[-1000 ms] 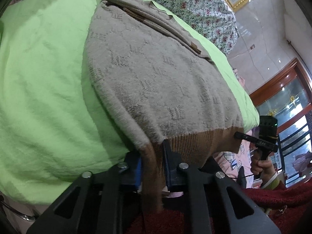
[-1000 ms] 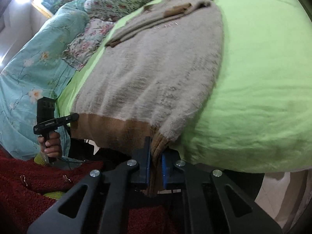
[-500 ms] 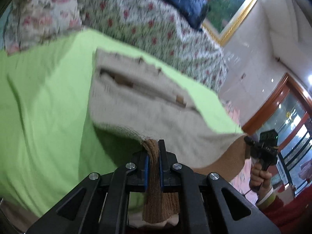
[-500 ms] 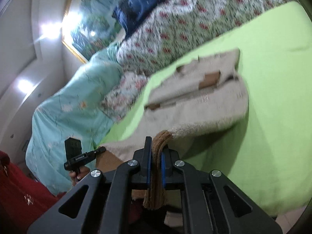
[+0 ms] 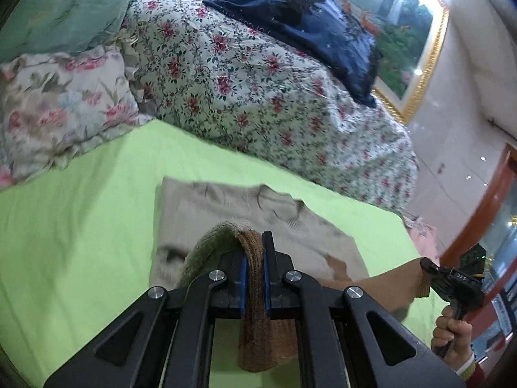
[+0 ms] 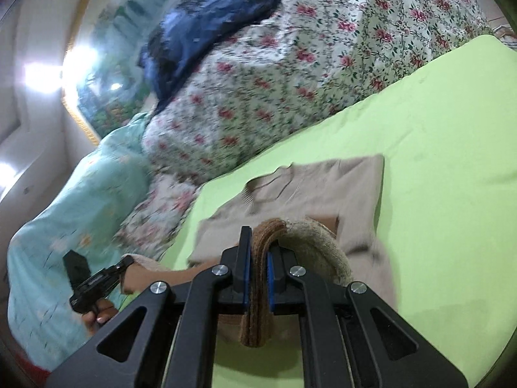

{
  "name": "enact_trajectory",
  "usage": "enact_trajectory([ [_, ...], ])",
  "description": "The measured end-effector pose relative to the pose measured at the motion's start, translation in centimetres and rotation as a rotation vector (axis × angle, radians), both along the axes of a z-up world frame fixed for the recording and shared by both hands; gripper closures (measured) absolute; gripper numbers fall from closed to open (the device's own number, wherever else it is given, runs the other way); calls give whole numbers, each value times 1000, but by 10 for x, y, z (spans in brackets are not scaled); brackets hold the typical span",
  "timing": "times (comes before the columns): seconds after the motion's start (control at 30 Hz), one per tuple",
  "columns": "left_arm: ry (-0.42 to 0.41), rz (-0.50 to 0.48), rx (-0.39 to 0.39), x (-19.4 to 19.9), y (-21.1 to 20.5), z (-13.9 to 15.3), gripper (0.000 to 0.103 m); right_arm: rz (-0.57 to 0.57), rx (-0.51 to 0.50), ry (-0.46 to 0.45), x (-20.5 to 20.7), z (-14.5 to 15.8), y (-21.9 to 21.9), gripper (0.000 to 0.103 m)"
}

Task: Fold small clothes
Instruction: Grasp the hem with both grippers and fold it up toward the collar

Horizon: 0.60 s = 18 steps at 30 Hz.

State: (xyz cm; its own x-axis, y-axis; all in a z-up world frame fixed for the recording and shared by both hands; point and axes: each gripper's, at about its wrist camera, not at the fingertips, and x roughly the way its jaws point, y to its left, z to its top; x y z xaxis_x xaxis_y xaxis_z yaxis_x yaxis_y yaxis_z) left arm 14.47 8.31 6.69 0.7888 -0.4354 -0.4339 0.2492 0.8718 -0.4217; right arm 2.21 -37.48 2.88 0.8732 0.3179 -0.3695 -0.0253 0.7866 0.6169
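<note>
Both tools, left [image 5: 253, 270] and right [image 6: 257, 273], pinched the soft, floppy sweater's [image 5: 232, 213] ribbed hem [image 6: 258, 304]; I judged corners the best hold.

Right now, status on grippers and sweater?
Left gripper and right gripper both shut on brown hem. Sweater lifted above green sheet. Nothing in the way.

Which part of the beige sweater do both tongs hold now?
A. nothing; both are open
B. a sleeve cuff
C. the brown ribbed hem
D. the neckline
C: the left tongs and right tongs each pinch the brown ribbed hem of the beige sweater.
</note>
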Motion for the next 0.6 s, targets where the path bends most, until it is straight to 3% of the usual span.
enact_trajectory([
  [0.3,93,50,81,111,-25,-24,97,-54,-68,108,101,-12,-23,94],
  [0.6,218,88,54,175,-15,-74,97,-68,-42,204,156,-54,-42,94],
])
